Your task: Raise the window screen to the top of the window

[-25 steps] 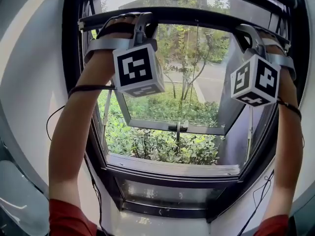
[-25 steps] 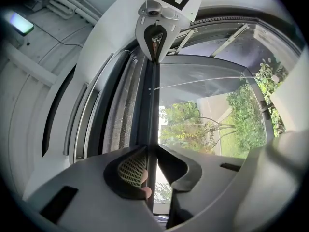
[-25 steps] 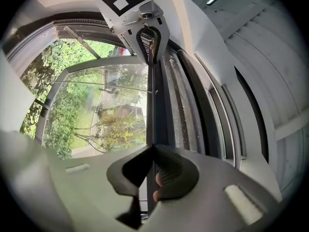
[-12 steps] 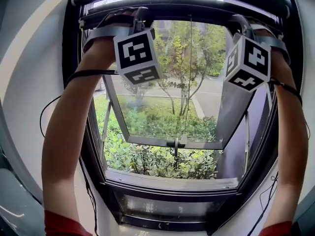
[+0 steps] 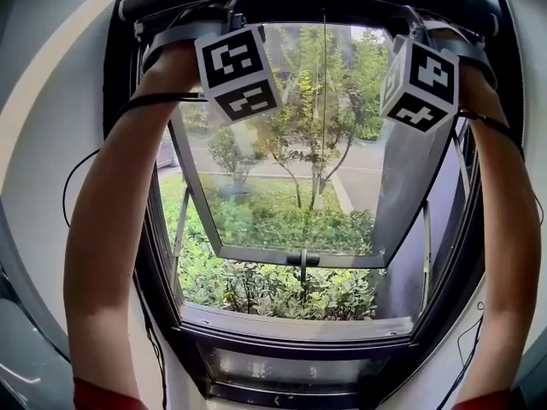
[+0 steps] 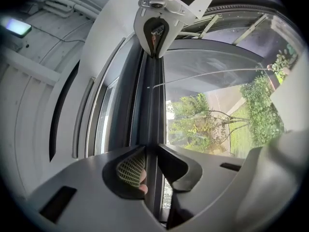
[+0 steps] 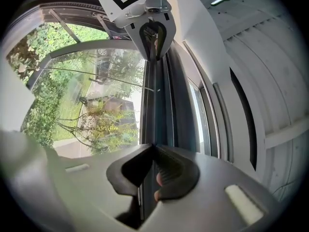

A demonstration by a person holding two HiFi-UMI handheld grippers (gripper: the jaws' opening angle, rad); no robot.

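Note:
The window screen's dark bottom bar [image 5: 325, 8] lies across the very top of the window opening. My left gripper [image 5: 224, 15] clamps its left part and my right gripper [image 5: 420, 20] its right part, both arms stretched up. In the left gripper view the jaws [image 6: 150, 151] are closed on the bar's thin edge [image 6: 152, 105], with the right gripper [image 6: 155, 33] further along it. The right gripper view shows its jaws [image 7: 153, 149] still pinching the bar [image 7: 155, 100] while they start opening. The screen mesh itself is hidden.
Below the bar, an outward-tilted glass sash [image 5: 299, 254] stands open to trees and bushes. A thin cord [image 5: 324, 101] hangs down the middle. The dark frame [image 5: 128, 143] and sill [image 5: 291, 327] surround the opening. A cable [image 5: 73, 186] runs by my left arm.
Both grippers have risen with the bar from partway down the upper pane to the top of the frame. The view outside is now uncovered above.

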